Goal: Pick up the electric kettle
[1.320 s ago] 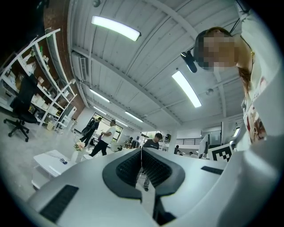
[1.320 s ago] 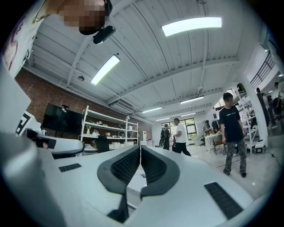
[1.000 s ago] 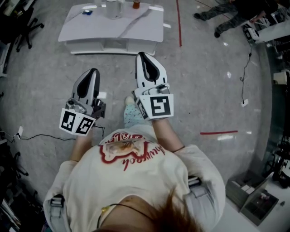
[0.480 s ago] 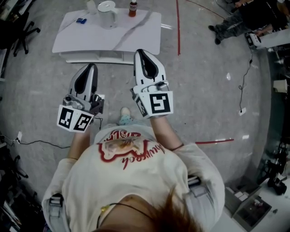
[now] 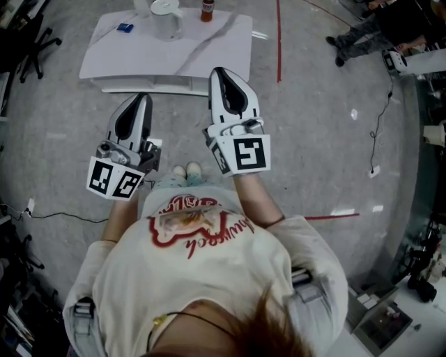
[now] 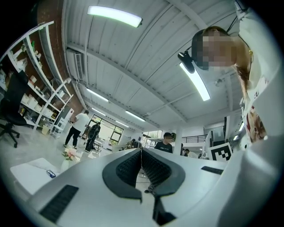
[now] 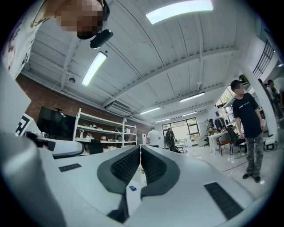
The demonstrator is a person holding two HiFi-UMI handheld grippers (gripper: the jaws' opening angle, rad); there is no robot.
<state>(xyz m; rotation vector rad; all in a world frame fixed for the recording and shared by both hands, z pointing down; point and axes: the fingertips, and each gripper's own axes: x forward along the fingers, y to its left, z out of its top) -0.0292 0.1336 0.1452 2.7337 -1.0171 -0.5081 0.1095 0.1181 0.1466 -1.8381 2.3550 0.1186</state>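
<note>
Left tongs (image 5: 139, 101) and right tongs (image 5: 221, 75) were both closed and empty, held short of the white bench (image 5: 209, 49). The electric kettle (image 5: 166, 19), apparently lidded, stood near its far edge.

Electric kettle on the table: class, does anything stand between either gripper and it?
Nothing visible does. Only floor and bare table lie between the electric kettle and the left gripper and right gripper, both shut and empty. The bottle stands to the kettle's right, a small blue thing to its left.
</note>
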